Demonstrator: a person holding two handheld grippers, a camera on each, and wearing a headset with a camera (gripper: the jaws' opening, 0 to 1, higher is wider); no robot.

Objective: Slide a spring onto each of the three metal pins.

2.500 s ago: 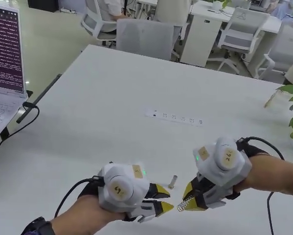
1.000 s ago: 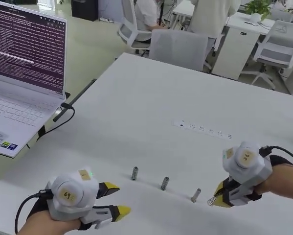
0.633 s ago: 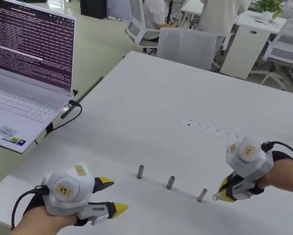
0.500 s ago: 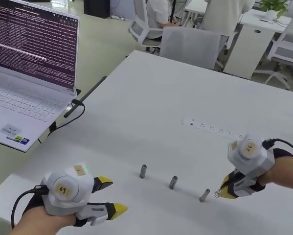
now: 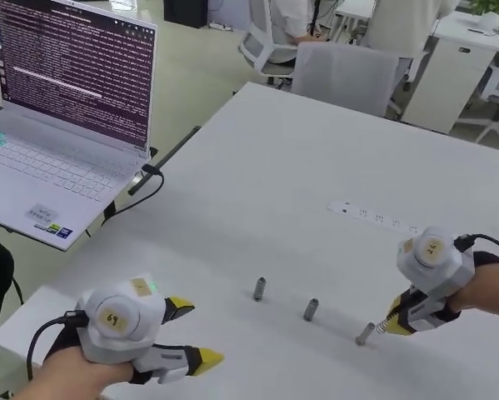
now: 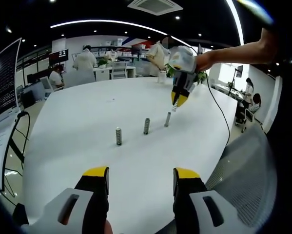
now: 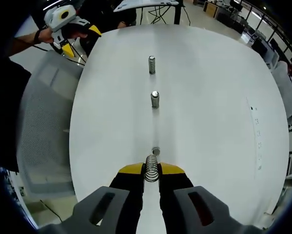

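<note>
Left gripper (image 5: 197, 332) hovering near the bench's (image 5: 274, 158) near-left corner, jaws spread and gripping nothing, likely parking clear of the work.

Three metal pins standing upright in a row along the near edge. Left pin (image 5: 260, 288) and middle pin (image 5: 311, 309) are wearing springs already, looking grey and ribbed. Right pin (image 5: 364, 334) is looking bare and smooth.

Right gripper (image 5: 396, 321) clenching the last spring (image 5: 382, 326), a thin open wire coil poking past the jaw tips. It is sitting just beside the bare pin's top, probably lining up for sliding on.
</note>
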